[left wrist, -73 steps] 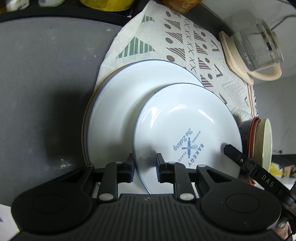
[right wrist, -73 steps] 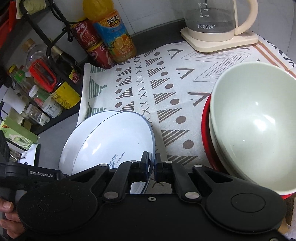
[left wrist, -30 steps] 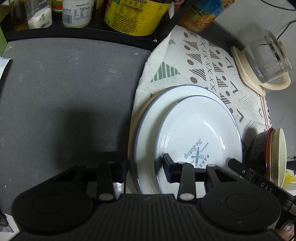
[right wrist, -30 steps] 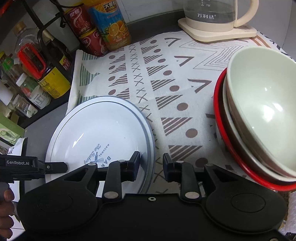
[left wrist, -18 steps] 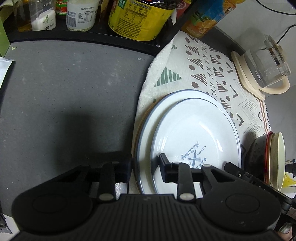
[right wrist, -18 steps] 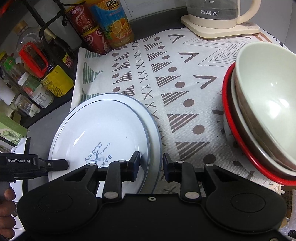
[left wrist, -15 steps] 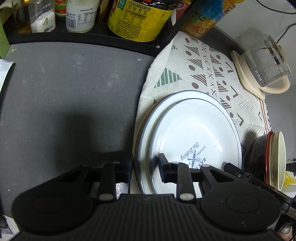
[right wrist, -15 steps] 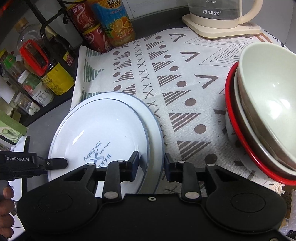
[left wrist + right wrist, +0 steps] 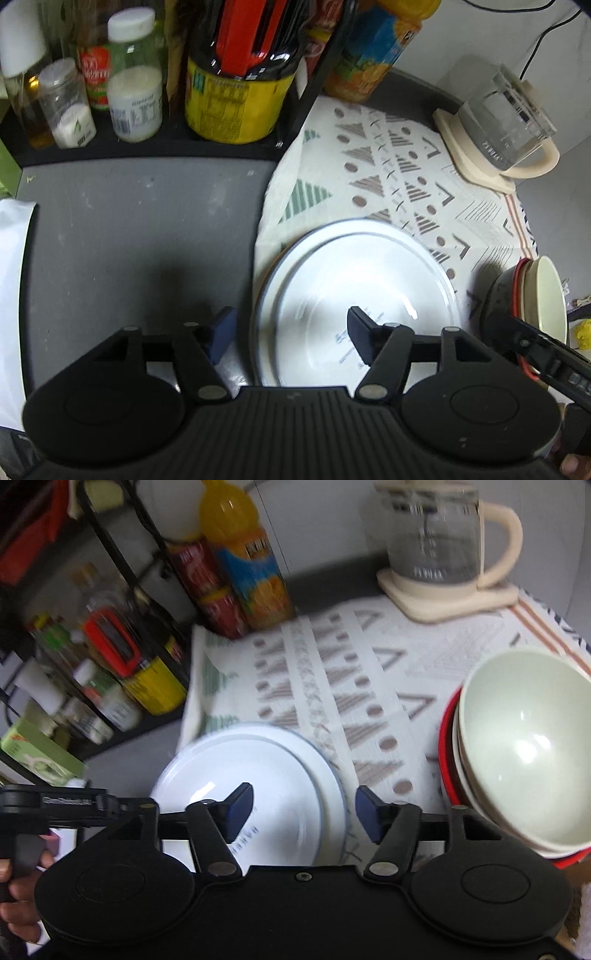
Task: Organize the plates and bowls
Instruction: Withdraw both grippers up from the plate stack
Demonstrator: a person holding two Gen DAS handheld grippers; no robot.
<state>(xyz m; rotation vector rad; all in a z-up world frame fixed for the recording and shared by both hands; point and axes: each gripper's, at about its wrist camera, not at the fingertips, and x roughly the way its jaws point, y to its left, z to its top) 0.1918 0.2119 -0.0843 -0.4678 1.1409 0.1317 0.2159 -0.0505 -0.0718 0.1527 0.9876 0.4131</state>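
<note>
Two white plates (image 9: pixel 354 280) lie stacked, smaller on larger, on the patterned cloth (image 9: pixel 373 177) covering part of the tabletop (image 9: pixel 140 236). Left gripper (image 9: pixel 290 334): fingers spread wide, holding nothing, straddling the near rim of the plates. Right gripper (image 9: pixel 303 812): likewise spread and empty, over the same stack. Right of the plates, one pale bowl (image 9: pixel 524 753) nests in a stack with a red-rimmed one (bowl count unclear). One glass kettle (image 9: pixel 439 542) stands beyond the plates.
</note>
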